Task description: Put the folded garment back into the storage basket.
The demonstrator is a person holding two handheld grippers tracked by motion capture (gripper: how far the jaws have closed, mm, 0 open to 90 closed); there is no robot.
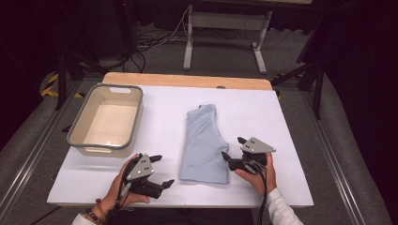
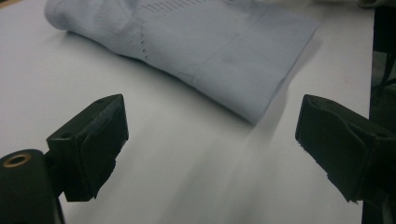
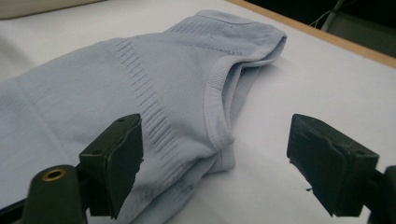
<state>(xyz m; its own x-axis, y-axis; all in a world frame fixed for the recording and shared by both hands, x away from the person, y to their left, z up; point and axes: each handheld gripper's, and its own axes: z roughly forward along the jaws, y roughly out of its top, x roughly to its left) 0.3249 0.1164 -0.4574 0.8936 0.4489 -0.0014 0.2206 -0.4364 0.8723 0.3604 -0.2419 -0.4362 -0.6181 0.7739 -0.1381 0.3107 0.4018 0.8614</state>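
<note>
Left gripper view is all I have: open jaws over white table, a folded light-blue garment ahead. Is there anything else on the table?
Observer: Yes, an empty beige bin sits at the table's far left, apart from the garment.
Operator: Where is the other gripper?
Observer: The right gripper is at the garment's right edge, jaws open, holding nothing.
Operator: Which part of the garment does it face?
Observer: The ribbed armhole edge, seen in the right gripper view.
</note>
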